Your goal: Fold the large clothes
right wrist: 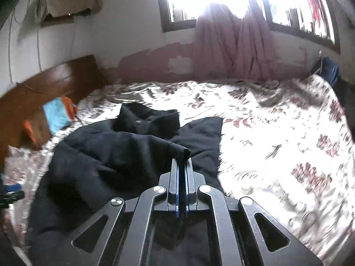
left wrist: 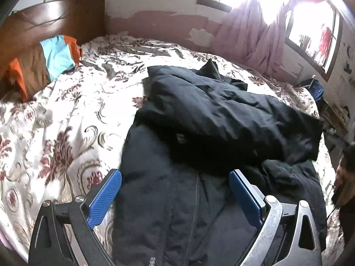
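A large black padded jacket (left wrist: 213,119) lies crumpled on the floral bedspread (left wrist: 66,115). My left gripper (left wrist: 175,177) is open, its blue pads (left wrist: 104,199) spread wide just above the jacket's near part, holding nothing. In the right wrist view my right gripper (right wrist: 182,161) is shut on a bunched fold of the black jacket (right wrist: 106,150), lifted a little above the bed. The rest of the jacket trails left and below the fingers.
A wooden headboard (left wrist: 51,20) with an orange, brown and blue pillow (left wrist: 48,64) stands at the far left. Pink curtains (right wrist: 230,46) hang under bright windows at the back wall. The floral bedspread (right wrist: 288,137) stretches to the right.
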`<state>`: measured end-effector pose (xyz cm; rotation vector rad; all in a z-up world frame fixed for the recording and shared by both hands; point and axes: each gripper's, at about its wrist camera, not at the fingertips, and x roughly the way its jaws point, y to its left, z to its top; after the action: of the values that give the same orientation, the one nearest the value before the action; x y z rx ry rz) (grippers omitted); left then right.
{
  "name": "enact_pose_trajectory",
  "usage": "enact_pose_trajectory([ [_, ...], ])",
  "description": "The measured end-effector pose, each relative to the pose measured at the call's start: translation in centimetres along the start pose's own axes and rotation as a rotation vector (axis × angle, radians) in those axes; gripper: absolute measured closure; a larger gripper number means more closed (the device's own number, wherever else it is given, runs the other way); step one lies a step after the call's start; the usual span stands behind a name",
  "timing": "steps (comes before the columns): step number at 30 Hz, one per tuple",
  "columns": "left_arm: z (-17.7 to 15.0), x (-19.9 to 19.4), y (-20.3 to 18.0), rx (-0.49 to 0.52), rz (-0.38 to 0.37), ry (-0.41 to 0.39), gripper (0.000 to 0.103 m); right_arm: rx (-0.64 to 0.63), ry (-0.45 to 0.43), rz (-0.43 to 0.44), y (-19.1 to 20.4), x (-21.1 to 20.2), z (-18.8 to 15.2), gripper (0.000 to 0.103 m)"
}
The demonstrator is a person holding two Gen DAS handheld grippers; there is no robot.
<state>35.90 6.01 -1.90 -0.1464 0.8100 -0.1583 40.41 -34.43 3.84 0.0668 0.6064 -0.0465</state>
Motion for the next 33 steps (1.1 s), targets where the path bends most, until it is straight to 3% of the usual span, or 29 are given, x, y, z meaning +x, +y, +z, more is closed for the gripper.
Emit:
enact_pose_trajectory([
  [3, 0.2, 1.1, -0.5, 0.01, 0.025, 0.011, 0.005, -0.047, 0.106, -0.047, 0.7, 3.3, -1.4, 0.098],
  [5, 0.1, 2.1, -0.6, 0.003, 0.03, 0.03, 0.005, -0.027, 0.174, -0.05, 0.4, 4.8, -2.3, 0.091],
  [7, -0.1, 3.0, -0.6, -0.008, 0.031, 0.046, 0.005, -0.002, 0.161, -0.055, 0.4, 4.6, -2.5, 0.081],
  [9, 0.6, 3.8, -0.6, -0.023, 0.017, 0.056, 0.005, 0.003, 0.098, -0.037, 1.0, 4.1, -1.5, 0.052],
  [10, 1.1, 4.0, -0.8, -0.024, 0.011, 0.047, 0.005, -0.004, 0.067, -0.02, 1.5, 3.9, -1.0, 0.047],
  [14, 5.1, 5.4, -3.4, 0.038, 0.006, -0.029, 0.005, -0.117, 0.073, 0.082, 4.8, 5.3, 0.1, 0.046],
  [17, 7.7, 7.1, -5.9, 0.063, -0.023, -0.049, 0.005, -0.193, 0.137, 0.152, 7.2, 8.2, -0.6, 0.046],
  [20, 9.1, 9.7, -8.0, 0.065, -0.034, -0.035, 0.005, -0.196, 0.221, 0.158, 7.7, 11.1, -2.4, 0.046],
  [24, 8.1, 13.4, -9.7, 0.132, 0.025, 0.022, 0.005, -0.165, 0.296, 0.173, 7.3, 13.4, -4.8, 0.045],
  [29, 3.9, 15.1, -11.7, 0.372, 0.163, -0.064, 0.001, -0.22, 0.285, 0.136, 8.7, 13.7, -5.7, 0.042],
  [33, 3.2, 15.7, -12.2, 0.393, 0.216, -0.082, 0.001, -0.225, 0.275, 0.126, 8.8, 13.9, -6.4, 0.042],
])
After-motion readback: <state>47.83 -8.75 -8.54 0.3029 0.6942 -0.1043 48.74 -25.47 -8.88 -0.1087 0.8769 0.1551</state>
